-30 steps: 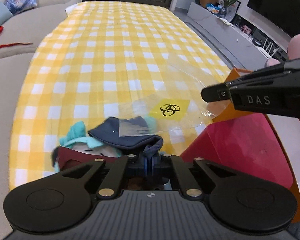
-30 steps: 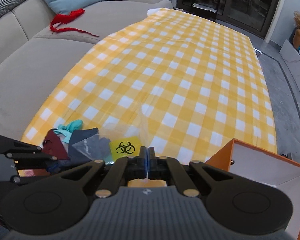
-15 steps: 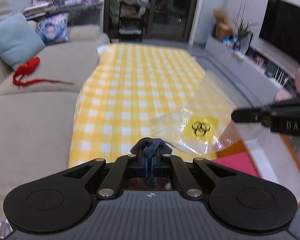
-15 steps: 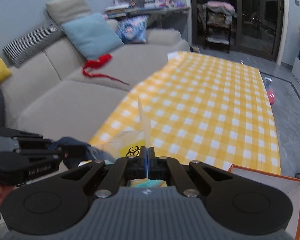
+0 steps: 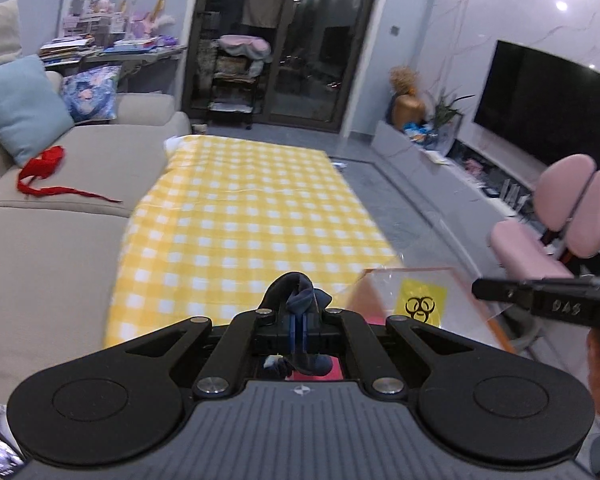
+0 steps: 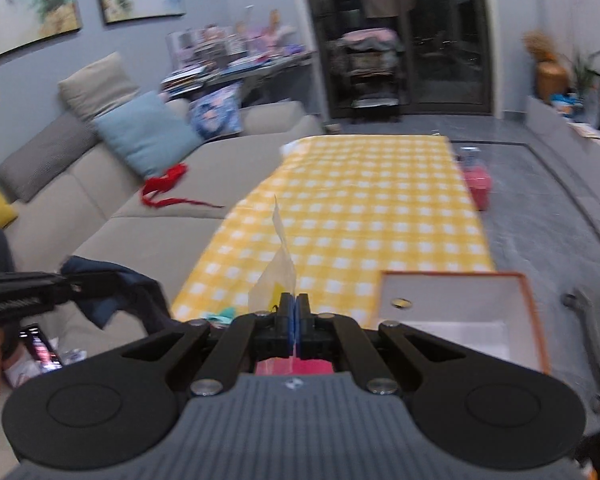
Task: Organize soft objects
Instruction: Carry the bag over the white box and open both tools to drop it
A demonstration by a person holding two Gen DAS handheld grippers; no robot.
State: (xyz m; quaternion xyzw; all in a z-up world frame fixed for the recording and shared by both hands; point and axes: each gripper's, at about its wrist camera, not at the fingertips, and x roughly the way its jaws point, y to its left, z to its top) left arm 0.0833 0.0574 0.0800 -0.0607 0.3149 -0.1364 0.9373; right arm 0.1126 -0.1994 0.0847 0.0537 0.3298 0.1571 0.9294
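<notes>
Left gripper pinching navy cloth; right gripper clamped on clear biohazard bag, both raised above orange box. Best kept taut, mouth open, cloth fed in.

grippers: 2 | clear bag: 1 | navy cloth: 1 | orange box: 1

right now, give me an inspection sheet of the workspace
surface: yellow checked cloth, bare on the part in view
job's things: dark blue cloth; clear bag with yellow label; orange box, open
clutter: red ribbon on sofa
grippers: left tongs shut on dark blue cloth; right tongs shut on clear bag
cables: nothing seen
surroundings: cushions, television, pink chair, glass doors
</notes>
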